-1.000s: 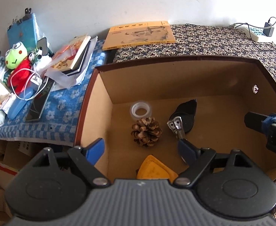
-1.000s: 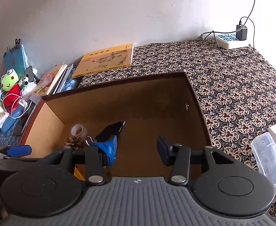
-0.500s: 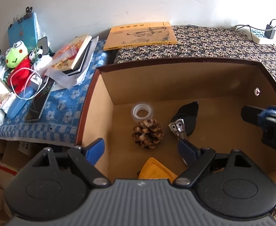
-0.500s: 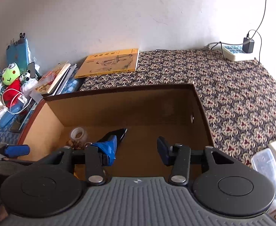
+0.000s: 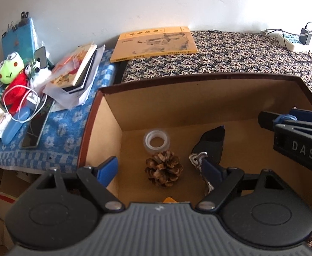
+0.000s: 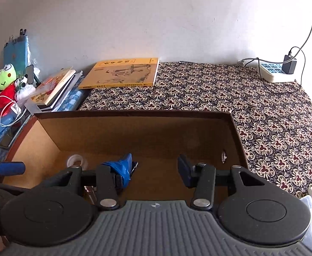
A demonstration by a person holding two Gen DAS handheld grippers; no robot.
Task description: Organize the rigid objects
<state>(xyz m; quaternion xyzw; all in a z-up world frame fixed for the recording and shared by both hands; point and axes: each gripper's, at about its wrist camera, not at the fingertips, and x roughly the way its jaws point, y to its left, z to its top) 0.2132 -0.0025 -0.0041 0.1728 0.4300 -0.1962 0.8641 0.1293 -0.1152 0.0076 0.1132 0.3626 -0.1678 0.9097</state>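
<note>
Four items, among them a brown pine cone (image 5: 164, 169) and a clear tape roll (image 5: 156, 141), are seen already laid in the open brown cardboard box (image 5: 198, 98); the left gripper (image 5: 159, 169) and right gripper (image 6: 154, 167) are held apart and empty above it, and further items appear still to be fetched.

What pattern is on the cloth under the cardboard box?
The cloth has a dark ground with cream and maroon flower motifs, seen best from the right wrist camera.

One cardboard box (image 5: 198, 98), one pinecone (image 5: 164, 171), one tape roll (image 5: 156, 141), two plush toys (image 5: 8, 70).
</note>
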